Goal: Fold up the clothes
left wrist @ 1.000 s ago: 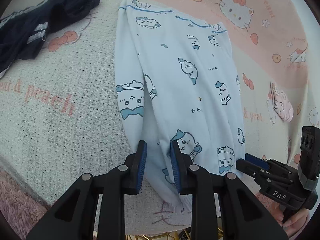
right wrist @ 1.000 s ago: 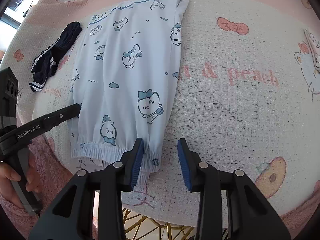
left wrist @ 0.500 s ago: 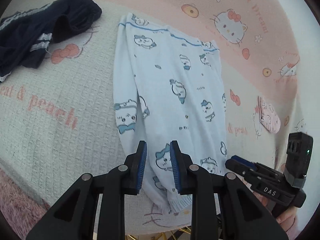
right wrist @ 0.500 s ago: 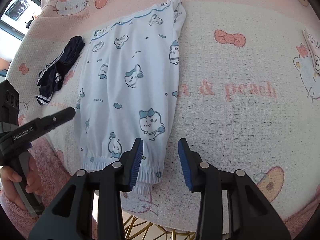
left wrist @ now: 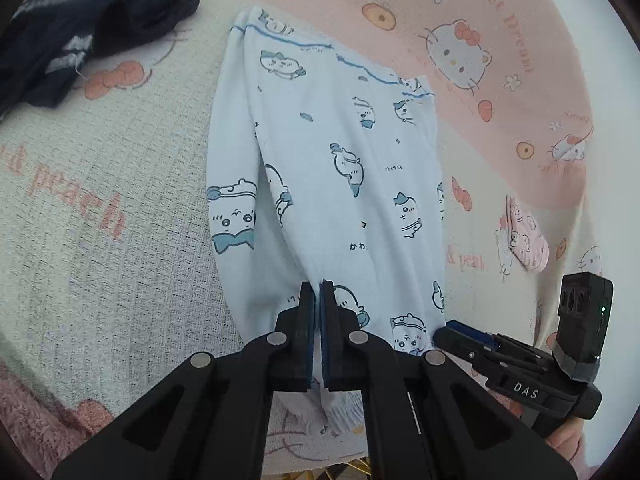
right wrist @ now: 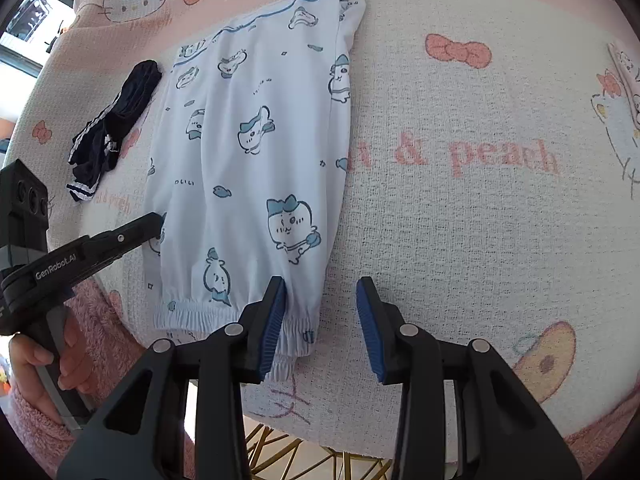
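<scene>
The light-blue cartoon-print pyjama trousers (left wrist: 332,184) are lying flat on the tabletop, which is covered by a pink-and-cream cat-print blanket (left wrist: 104,264). They are already doubled lengthwise, one leg over the other, with the blue-piped waistband at the far end and the elastic ankle cuffs hanging close to the near edge of the blanket.

The left claw (left wrist: 319,320) is pinching the trouser fabric just above the cuffs, on the outer side of the leg; its blue pads are pressed together with a ridge of cloth bunching up between them. That hold probably serves to lift the cuff end so it can be carried toward the waistband for the next fold.

The right claw (right wrist: 320,320) is hovering at the other side of the same cuff end, its jaws standing partly apart. One pad is resting at the trouser edge just above the elastic and the other is over bare blanket beside the trousers, so nothing is gripped yet. It looks placed to straddle that side hem and match the left claw's hold, keeping the cuff end level when raised.

A dark navy garment with white stripes (right wrist: 114,128) is lying crumpled beside the trousers' waistband end, apart from them, likely waiting its turn. A hand (right wrist: 44,364) in a fluffy pink sleeve is holding the left claw's handle.
</scene>
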